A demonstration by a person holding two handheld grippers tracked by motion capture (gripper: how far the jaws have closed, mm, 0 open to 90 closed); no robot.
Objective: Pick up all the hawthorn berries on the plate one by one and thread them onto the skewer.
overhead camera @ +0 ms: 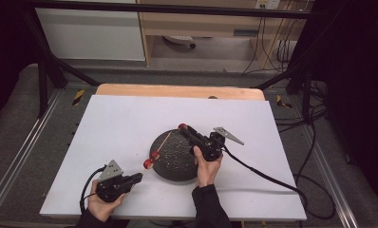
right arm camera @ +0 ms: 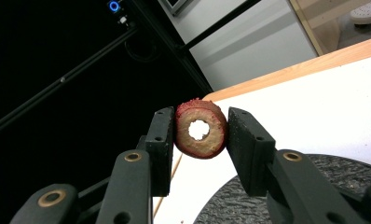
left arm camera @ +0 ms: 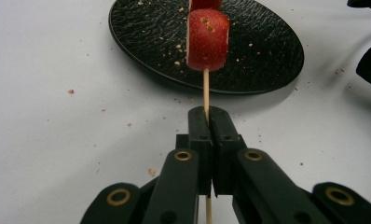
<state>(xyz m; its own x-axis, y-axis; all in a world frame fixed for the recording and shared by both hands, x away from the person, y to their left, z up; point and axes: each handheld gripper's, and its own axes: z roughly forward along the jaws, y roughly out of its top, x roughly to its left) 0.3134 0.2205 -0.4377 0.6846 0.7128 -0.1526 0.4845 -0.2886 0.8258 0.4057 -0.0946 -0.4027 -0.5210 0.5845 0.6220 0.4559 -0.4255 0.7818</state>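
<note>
Clearly, left hand-held gripper clamps skewer; right hand-held gripper view reveals pinched ring slice.

Rough, matt black plate; thin wooden skewer; smooth white table.

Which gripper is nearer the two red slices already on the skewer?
Left. The left gripper is shut on the skewer just below the red slices. The right gripper holds a ring slice at the black plate's far side.
</note>
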